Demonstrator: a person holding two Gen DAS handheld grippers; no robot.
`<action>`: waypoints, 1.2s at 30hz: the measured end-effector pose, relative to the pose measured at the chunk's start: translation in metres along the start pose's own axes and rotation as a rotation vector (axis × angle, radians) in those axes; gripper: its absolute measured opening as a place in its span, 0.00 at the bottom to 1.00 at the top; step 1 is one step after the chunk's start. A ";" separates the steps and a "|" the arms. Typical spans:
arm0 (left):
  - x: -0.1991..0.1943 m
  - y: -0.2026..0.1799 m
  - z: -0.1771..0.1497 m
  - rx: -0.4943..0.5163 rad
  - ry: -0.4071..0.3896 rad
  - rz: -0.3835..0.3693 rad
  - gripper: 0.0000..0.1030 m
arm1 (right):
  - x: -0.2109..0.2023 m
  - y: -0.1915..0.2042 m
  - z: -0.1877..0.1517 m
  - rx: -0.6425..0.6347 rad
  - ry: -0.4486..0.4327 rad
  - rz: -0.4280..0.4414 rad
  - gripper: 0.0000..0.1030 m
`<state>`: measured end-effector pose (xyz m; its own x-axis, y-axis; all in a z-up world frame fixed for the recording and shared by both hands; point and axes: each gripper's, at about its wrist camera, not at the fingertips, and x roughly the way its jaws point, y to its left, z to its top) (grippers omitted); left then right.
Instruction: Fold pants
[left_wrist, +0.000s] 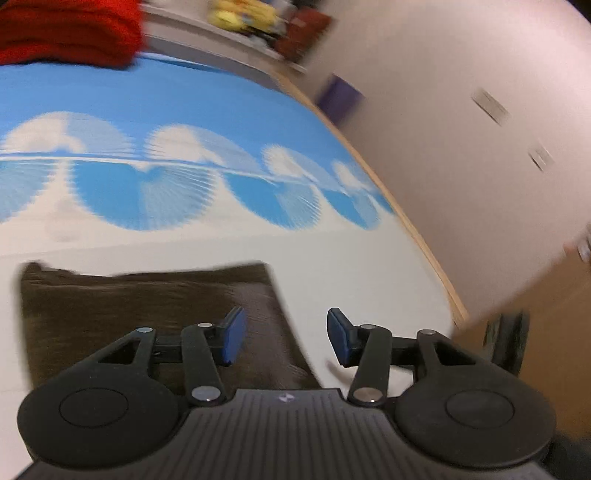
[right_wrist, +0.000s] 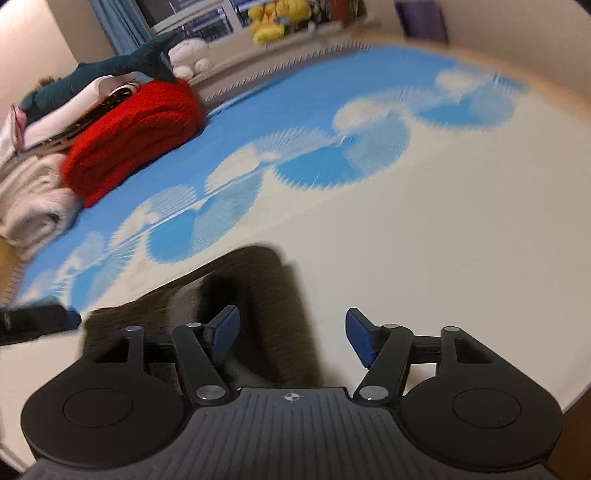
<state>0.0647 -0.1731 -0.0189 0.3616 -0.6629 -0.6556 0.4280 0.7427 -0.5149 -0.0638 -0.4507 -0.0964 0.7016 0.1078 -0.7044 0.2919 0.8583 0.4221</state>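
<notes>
The dark brown pants (left_wrist: 147, 306) lie folded in a flat rectangle on the white part of the bed sheet (left_wrist: 221, 243). My left gripper (left_wrist: 286, 338) is open and empty, over the pants' right edge. In the right wrist view the pants (right_wrist: 240, 291) lie just ahead and to the left. My right gripper (right_wrist: 291, 338) is open and empty above their right edge. The tip of the left gripper (right_wrist: 37, 319) shows at the left edge of that view. Both views are blurred by motion.
A folded red blanket (right_wrist: 133, 133) and a pile of pale bedding (right_wrist: 33, 206) sit at the far left of the bed, with plush toys (right_wrist: 277, 18) on the shelf behind. The bed's wooden edge (left_wrist: 413, 229) and a wall (left_wrist: 461, 147) lie to the right.
</notes>
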 end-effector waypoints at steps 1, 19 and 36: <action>-0.003 0.012 0.004 -0.031 -0.002 0.040 0.51 | 0.005 0.001 -0.001 0.019 0.031 0.028 0.69; -0.046 0.112 -0.037 0.013 0.242 0.390 0.51 | 0.075 0.079 -0.034 -0.165 0.235 -0.076 0.62; -0.029 0.088 -0.055 0.147 0.301 0.352 0.51 | 0.018 0.053 -0.023 -0.231 0.115 -0.154 0.04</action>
<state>0.0460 -0.0829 -0.0756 0.2592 -0.3015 -0.9175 0.4428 0.8814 -0.1646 -0.0505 -0.3917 -0.0994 0.5786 0.0124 -0.8155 0.2244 0.9589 0.1738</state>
